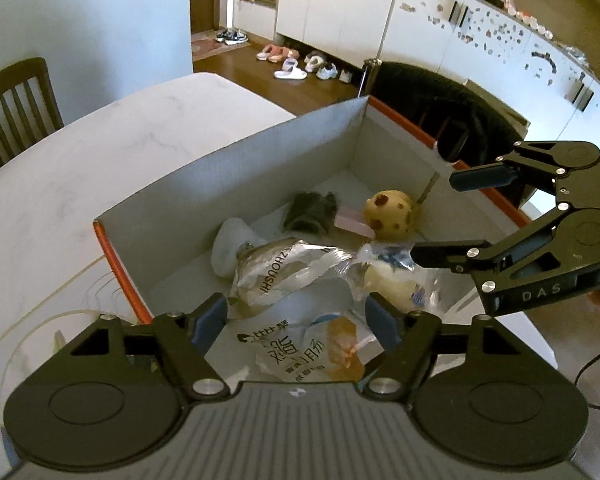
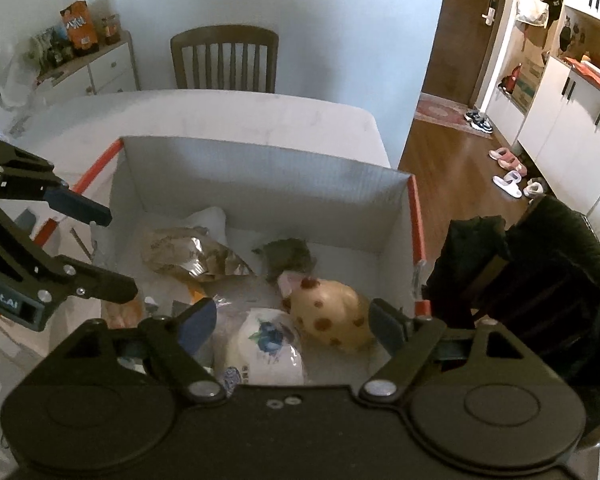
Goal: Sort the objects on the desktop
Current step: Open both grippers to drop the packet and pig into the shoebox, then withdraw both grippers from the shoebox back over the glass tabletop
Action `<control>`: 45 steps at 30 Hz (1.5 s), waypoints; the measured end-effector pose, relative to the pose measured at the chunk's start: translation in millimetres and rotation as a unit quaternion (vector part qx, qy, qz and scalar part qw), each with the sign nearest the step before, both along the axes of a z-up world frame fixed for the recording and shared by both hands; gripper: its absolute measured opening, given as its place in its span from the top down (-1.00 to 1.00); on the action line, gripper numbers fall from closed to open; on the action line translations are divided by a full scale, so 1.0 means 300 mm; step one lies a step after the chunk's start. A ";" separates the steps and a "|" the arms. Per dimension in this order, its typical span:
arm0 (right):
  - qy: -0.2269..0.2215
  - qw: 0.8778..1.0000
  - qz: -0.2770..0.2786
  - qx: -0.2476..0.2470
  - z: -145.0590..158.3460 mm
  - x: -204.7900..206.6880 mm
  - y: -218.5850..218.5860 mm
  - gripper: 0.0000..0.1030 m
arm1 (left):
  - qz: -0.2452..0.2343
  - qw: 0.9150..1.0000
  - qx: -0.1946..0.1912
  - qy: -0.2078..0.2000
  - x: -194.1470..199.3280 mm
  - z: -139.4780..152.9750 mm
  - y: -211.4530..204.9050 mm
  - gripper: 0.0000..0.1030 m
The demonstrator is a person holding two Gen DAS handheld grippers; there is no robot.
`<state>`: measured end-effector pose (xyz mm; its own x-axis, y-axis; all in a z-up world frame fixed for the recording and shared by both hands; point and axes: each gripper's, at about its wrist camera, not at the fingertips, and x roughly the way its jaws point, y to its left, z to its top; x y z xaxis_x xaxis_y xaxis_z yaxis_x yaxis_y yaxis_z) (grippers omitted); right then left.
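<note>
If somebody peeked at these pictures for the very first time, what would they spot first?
Probably the big cardboard box with orange edges on the pale table, full of odds and ends. A yellow egg-shaped toy with brown spots sits near its right wall, beside a white packet with a blueberry picture, with a crinkly silver wrapper further left. The left gripper and right gripper hang over the box, jaws open and holding nothing.

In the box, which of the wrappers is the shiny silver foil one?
The crumpled foil wrapper printed ZHOUSHI, mid-box beside the white tissue. The other wrapper, nearer the camera, is white with orange print.
</note>
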<state>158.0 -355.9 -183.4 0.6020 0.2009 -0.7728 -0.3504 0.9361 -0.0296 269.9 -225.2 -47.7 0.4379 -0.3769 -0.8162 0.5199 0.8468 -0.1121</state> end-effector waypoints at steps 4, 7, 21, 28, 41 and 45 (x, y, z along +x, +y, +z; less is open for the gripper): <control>-0.007 1.000 0.006 0.006 0.037 -0.021 -0.007 -0.66 | 0.009 1.000 -0.014 -0.006 -0.033 0.029 0.020 -0.47; -0.012 1.000 0.012 0.013 0.065 -0.037 -0.003 -0.69 | 0.016 0.999 -0.031 -0.014 -0.058 0.060 0.043 -0.47; -0.038 0.998 0.035 0.033 0.177 -0.149 0.090 -0.73 | 0.030 0.994 -0.093 -0.051 -0.240 0.210 0.195 -0.51; -0.042 0.998 0.036 0.043 0.222 -0.219 0.198 -0.73 | 0.030 0.992 -0.110 -0.056 -0.318 0.222 0.302 -0.51; -0.043 0.997 0.033 0.054 0.227 -0.344 0.458 -0.78 | 0.032 0.992 -0.098 -0.071 -0.459 0.207 0.607 -0.64; -0.041 0.997 0.041 0.053 0.201 -0.379 0.551 -0.79 | 0.037 0.993 -0.084 -0.078 -0.495 0.180 0.715 -0.77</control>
<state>44.4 -190.7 -123.0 0.6402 0.3299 -0.6938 -0.4270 0.9035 0.0356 121.5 -10.7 6.3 0.5856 -0.4645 -0.6643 0.4789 0.8595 -0.1788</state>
